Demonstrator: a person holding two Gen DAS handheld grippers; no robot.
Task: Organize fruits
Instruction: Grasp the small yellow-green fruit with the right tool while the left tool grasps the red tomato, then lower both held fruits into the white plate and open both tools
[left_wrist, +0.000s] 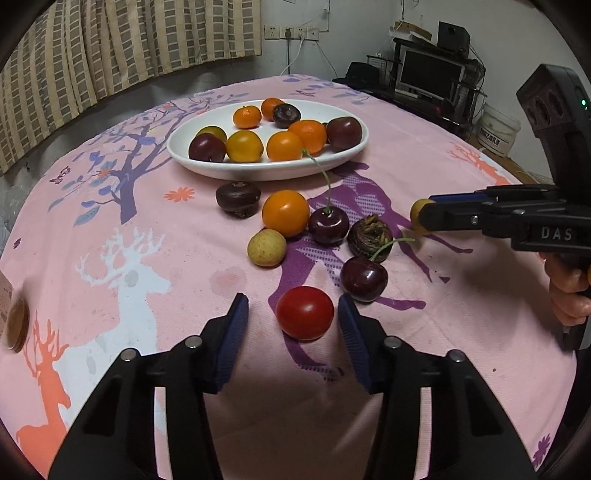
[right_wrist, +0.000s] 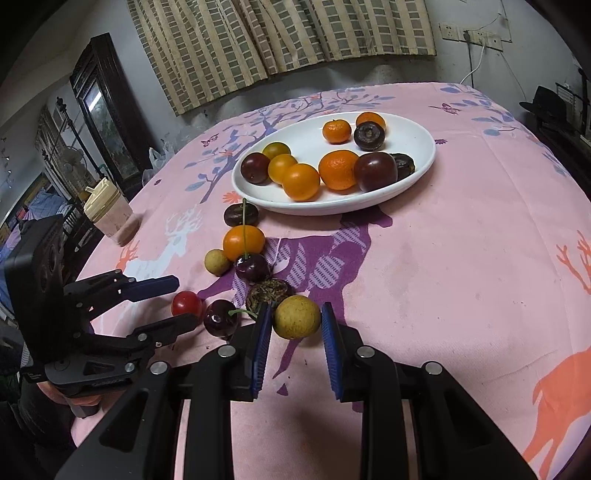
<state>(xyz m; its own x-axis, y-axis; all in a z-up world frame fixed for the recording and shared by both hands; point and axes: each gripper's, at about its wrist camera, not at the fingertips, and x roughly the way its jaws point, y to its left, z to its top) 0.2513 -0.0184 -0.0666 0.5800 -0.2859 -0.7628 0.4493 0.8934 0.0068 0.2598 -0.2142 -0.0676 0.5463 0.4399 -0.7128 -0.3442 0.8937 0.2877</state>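
The left claw (left_wrist: 291, 314) is spread apart, its blue pads either side of a red cherry tomato (left_wrist: 305, 313) that sits on the pink cloth of the desk (left_wrist: 461, 295); the right pad is just beside the tomato, the left pad apart from it. The right claw (right_wrist: 295, 328) also stands apart around a yellow-green round fruit (right_wrist: 296, 316), with small gaps at both pads. Just beyond lie two dark cherries (left_wrist: 364, 278) with stems, a brown rough-topped fruit (left_wrist: 370, 234), a pale yellow fruit (left_wrist: 266, 246), an orange fruit (left_wrist: 285, 213) and a dark flat fruit (left_wrist: 238, 198). Farther toward the far edge, a white oval plate (left_wrist: 354, 149) holds orange and dark purple fruits.
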